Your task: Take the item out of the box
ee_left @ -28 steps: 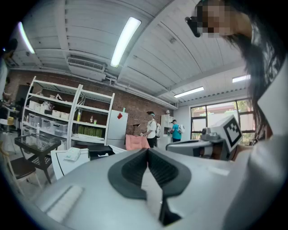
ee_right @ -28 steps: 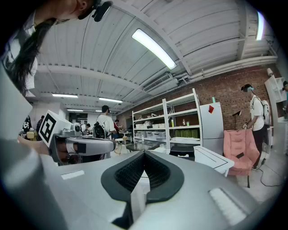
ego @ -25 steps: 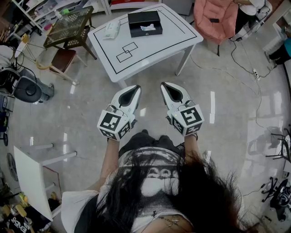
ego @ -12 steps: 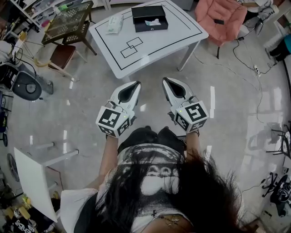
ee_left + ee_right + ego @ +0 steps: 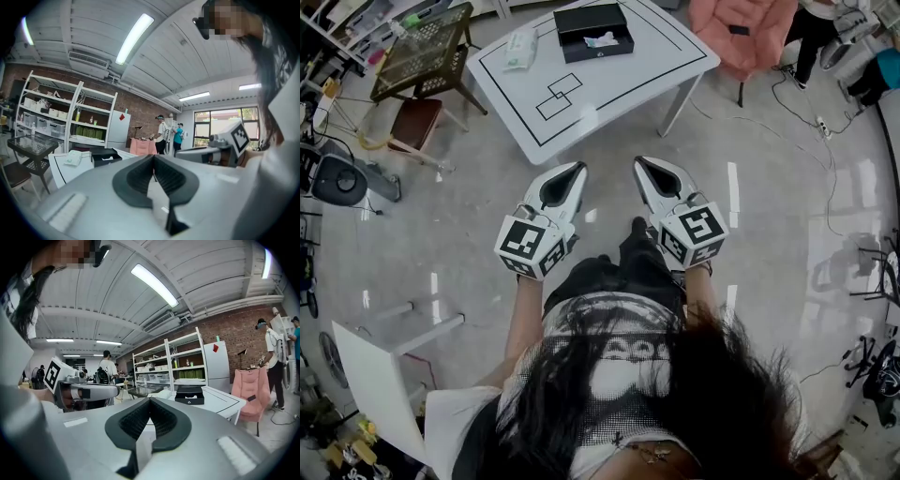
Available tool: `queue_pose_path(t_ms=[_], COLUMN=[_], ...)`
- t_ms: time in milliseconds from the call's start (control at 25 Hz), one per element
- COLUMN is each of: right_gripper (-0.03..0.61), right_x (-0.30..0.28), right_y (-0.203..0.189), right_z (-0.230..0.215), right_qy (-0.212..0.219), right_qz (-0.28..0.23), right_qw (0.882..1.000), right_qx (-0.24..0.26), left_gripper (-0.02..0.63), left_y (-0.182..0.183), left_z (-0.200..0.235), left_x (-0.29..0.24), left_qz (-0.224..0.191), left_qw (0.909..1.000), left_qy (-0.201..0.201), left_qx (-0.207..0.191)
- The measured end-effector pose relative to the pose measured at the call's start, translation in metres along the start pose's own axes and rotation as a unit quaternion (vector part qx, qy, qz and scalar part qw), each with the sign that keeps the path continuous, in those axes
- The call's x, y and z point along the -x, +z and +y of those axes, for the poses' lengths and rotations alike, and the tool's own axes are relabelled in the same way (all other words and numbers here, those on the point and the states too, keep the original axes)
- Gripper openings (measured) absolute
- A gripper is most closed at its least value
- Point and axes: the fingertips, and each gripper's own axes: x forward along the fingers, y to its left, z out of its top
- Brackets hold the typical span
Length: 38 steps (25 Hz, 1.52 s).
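While both grippers hang side by side over bare floor close in front of the person, the white table (image 5: 619,84) stands at twelve o'clock from them, apart, with one corner turned toward them. The left gripper (image 5: 579,166) has its jaws brought together at the tips with nothing between them, and the right gripper (image 5: 639,161) is closed and empty in the same way.

The black box (image 5: 593,31) sits open near the table's far edge, and the white item (image 5: 600,39) lies inside it toward the three o'clock end. A white packet (image 5: 520,47) lies on the tabletop at nine o'clock of the box, apart from it.

Room to move is uneven. At three o'clock of the table the floor (image 5: 769,206) is broad and open (only cables trail across it), with a pink chair (image 5: 741,37) beyond the table's right corner at about one o'clock. At nine to ten o'clock a mesh-topped side table (image 5: 422,52) and a brown stool (image 5: 414,122) stand near the table's left edge, narrowing that side.

Only the head view shows the black outline and the two overlapping rectangles drawn on the tabletop. Only the gripper views show what rises behind: white shelves (image 5: 168,362), a brick wall, and people (image 5: 161,133) standing far off. Each gripper view also catches the other gripper's marker cube at its side.
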Motion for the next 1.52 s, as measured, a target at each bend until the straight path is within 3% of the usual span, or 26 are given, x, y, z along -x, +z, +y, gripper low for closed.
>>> queue_pose_path(t_ms=[440,1040,1520], right_gripper=[-0.003,-0.003,-0.003], right_x=[-0.054,-0.113,-0.131], right_y=[0.010,0.037,0.029], right_z=[-0.080,-0.212,-0.245], right_qy=[0.031,0.111,0.154], right_qz=[0.004,0.005,0.010], right_qw=[0.999,0.994,0.988], right_qx=[0.018,0.024,0.014], left_gripper=[0.000,0.000,0.000], left_y=[0.005,0.037,0.027], left_z=[0.035,0.056,0.062], left_x=[-0.084,-0.226,-0.256], left_qz=[0.001,-0.003,0.013], left_qw=[0.9994,0.9948,0.9888], left_qy=[0.035,0.101,0.148], left_qx=[0.002,-0.001,0.007])
